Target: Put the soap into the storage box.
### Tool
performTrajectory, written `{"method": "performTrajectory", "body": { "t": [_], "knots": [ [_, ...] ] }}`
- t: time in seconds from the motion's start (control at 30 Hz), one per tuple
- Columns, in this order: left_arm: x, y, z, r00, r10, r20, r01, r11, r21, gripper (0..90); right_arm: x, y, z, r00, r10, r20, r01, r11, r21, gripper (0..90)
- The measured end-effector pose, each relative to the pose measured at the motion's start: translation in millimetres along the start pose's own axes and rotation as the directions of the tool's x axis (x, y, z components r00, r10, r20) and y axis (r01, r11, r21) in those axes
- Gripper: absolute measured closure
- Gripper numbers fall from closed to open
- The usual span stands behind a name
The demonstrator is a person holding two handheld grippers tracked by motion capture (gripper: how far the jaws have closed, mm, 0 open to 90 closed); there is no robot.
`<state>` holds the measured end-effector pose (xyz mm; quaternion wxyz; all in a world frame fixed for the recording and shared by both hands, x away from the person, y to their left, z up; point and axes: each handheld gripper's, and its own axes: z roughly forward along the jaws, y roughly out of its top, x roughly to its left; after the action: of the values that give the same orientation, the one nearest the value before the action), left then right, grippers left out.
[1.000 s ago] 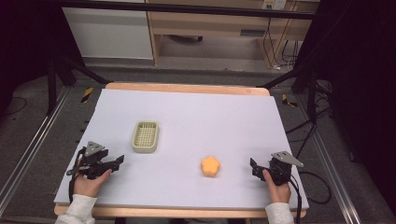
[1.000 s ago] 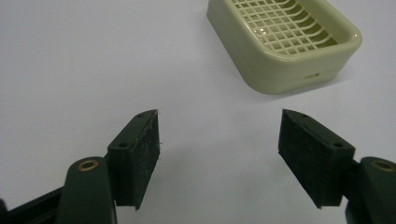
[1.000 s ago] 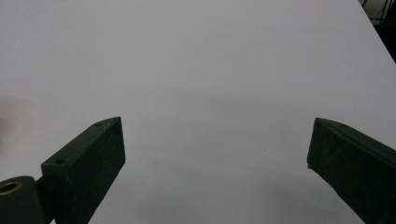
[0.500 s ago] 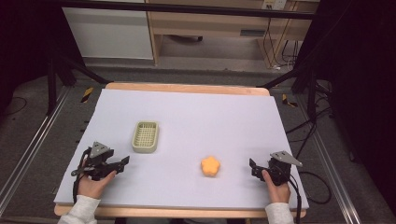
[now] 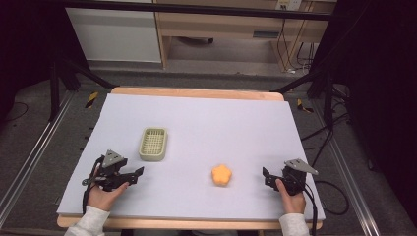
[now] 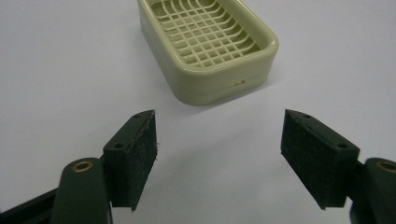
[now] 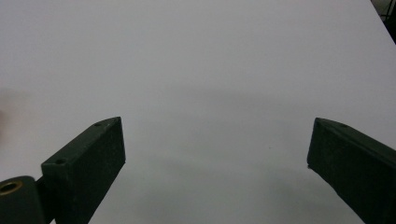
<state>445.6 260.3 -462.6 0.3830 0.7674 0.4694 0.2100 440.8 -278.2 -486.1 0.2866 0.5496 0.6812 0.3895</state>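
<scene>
Left gripper [image 5: 138, 173] has moved forward and toward the middle since a second ago; right gripper [image 5: 266, 175] is about where it was. Table [image 5: 206, 123]: white top, wood edge, both grippers low near its front edge. Left gripper: jaws spread wide, nothing between them, pads [image 6: 140, 154] bare. Right gripper: jaws spread wide too, gripping nothing, white surface ahead of them. Tray [image 5: 153, 144]: pale green, lattice bottom, just ahead of the left gripper, not touching. Orange lump [image 5: 222, 174]: between the two grippers, nearer the right one, well apart from the tray.
</scene>
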Motion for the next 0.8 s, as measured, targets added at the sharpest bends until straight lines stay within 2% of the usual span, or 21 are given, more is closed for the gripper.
{"method": "performTrajectory", "body": {
  "t": [0.6, 0.8],
  "knots": [
    [-18.3, 5.6, 1.5, 0.9982, 0.039, 0.046, -0.039, 0.9992, 0.001, 25.5, 0.4, -0.1, -0.4, 1.0, -0.002, -0.005, 0.002, 1.0, 0.0, 4.0],
    [-23.0, 6.0, 1.8, 0.9974, 0.052, 0.05, -0.052, 0.9987, 0.002, 24.9, 0.7, 0.2, 0.9, 1.0, -0.009, 0.0, 0.009, 1.0, 0.008, 3.5]
  ]
}}
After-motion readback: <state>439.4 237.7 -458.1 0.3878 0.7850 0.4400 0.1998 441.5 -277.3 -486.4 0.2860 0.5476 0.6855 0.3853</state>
